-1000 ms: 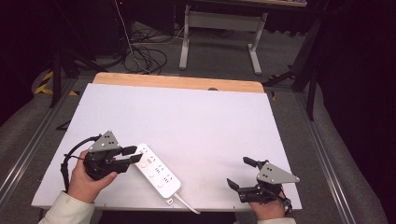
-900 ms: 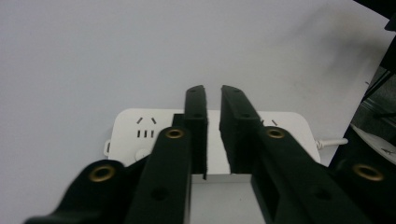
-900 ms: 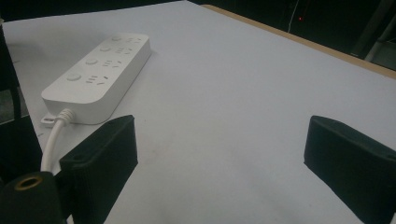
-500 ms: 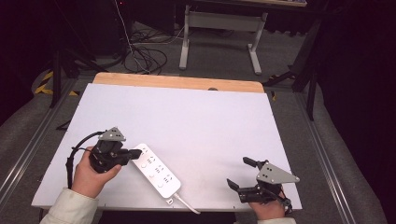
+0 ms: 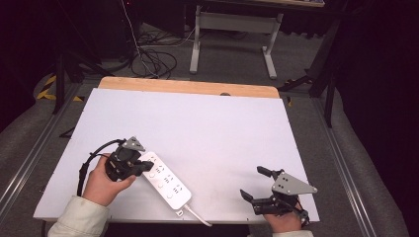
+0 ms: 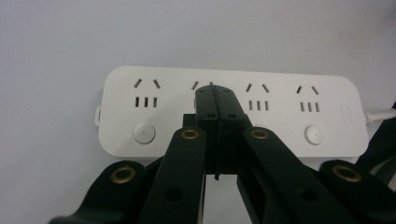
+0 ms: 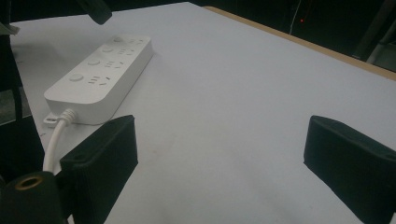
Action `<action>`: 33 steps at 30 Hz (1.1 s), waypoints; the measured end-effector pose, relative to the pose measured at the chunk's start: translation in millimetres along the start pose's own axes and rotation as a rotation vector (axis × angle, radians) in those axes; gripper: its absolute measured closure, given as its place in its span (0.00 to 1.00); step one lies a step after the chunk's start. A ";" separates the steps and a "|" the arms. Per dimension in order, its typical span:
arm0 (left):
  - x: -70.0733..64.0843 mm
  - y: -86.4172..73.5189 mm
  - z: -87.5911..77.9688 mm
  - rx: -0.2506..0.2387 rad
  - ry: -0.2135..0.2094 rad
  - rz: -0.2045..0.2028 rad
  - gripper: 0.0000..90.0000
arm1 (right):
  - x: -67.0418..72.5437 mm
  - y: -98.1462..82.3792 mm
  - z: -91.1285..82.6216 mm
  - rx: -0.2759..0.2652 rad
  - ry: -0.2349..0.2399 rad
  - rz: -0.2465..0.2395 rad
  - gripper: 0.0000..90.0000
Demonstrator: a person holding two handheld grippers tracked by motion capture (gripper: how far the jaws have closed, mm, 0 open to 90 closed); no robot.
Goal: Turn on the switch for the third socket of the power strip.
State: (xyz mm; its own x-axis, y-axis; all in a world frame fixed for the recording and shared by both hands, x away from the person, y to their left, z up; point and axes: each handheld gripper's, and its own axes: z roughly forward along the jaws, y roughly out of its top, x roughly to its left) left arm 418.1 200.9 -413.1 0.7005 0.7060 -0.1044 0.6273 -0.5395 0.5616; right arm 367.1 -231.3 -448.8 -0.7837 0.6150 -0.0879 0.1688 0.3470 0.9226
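A white power strip (image 5: 165, 180) lies slantwise near the table's front left, with several sockets and round buttons (image 6: 144, 132) on top. My left gripper (image 5: 146, 167) is shut, its closed tips (image 6: 215, 95) resting over the strip's upper face near the second socket, with nothing between the jaws. The strip's white cable (image 7: 55, 135) leaves its near end. My right gripper (image 5: 255, 183) is open at the front right, jaws wide apart, nothing between them; in the right gripper view the power strip (image 7: 103, 70) lies farther off to the left.
The white tabletop (image 5: 207, 128) has a wooden strip along its far edge (image 5: 188, 87). Beyond it stand a desk frame (image 5: 232, 34) and cables on the floor (image 5: 153, 54). Metal rails run along both sides of the table.
My left gripper has moved right along the table onto the power strip's end and its tips now sit over the strip. The right gripper has stayed put.
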 end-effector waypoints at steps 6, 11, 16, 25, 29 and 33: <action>-0.6 2.8 8.0 0.054 0.009 0.010 1.00 | -0.2 -0.1 -0.3 -0.002 0.003 0.001 0.11; -2.9 4.2 14.2 0.095 0.021 0.019 1.00 | -0.5 -0.2 0.0 0.000 0.003 -0.005 0.11; -4.4 5.5 18.8 0.129 0.034 0.026 1.00 | 0.1 -0.3 0.8 -0.002 0.013 -0.004 0.11; -5.2 6.6 25.2 0.162 0.053 0.026 1.00 | -0.1 -0.7 0.7 0.001 0.013 -0.003 0.11; -6.6 6.3 27.4 0.166 0.058 0.038 1.00 | -0.2 -0.9 0.8 -0.001 0.015 -0.002 0.11; -7.4 5.6 27.4 0.166 0.062 0.035 1.00 | 0.1 -0.9 1.0 0.002 0.018 -0.003 0.11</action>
State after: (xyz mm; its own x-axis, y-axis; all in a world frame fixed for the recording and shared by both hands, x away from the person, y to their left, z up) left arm 425.8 180.1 -431.6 0.7039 0.7095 -0.0338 0.6542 -0.6291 0.4198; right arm 367.4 -230.9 -450.1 -0.7951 0.6006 -0.0840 0.1673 0.3504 0.9216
